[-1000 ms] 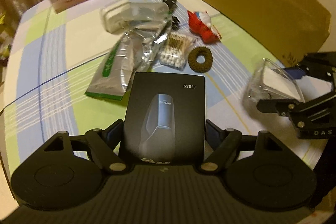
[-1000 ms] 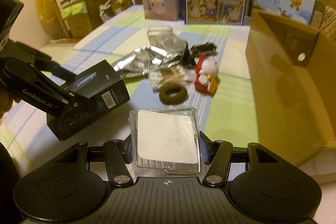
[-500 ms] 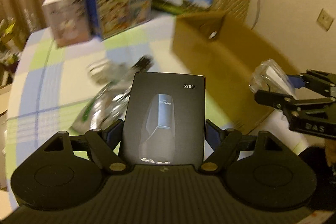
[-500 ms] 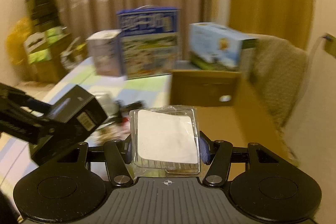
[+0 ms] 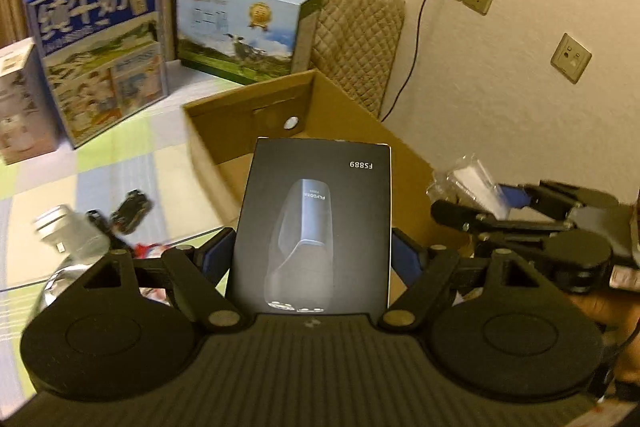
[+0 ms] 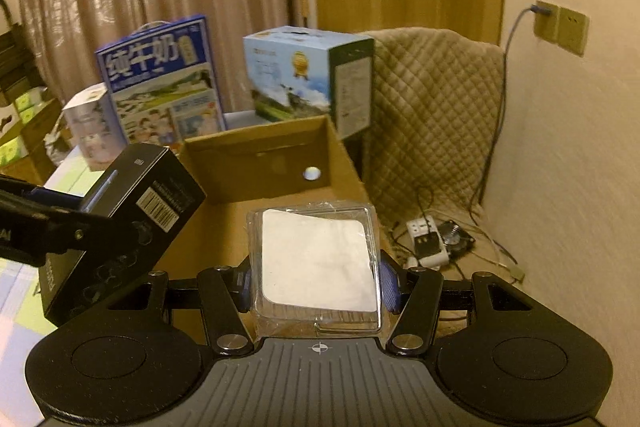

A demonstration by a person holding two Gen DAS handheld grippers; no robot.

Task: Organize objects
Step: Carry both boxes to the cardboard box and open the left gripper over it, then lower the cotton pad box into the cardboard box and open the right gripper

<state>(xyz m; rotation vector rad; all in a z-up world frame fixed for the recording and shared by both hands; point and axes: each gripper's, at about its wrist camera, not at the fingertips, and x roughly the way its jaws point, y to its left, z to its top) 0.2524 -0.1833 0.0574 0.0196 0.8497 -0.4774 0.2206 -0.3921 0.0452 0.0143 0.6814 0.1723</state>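
1. Black box (image 5: 316, 227) marked FS889 sits pinched between the blue pads of the left gripper (image 5: 312, 259), held above the near edge of the open cardboard box (image 5: 248, 107).
2. Cardboard box stands on the checked counter (image 5: 120, 163), in front of two milk cartons (image 5: 100, 47).
3. Clear plastic packet (image 6: 318, 263) with a white pad inside is clamped by the right gripper (image 6: 316, 287), over the cardboard box, just right of the black box.
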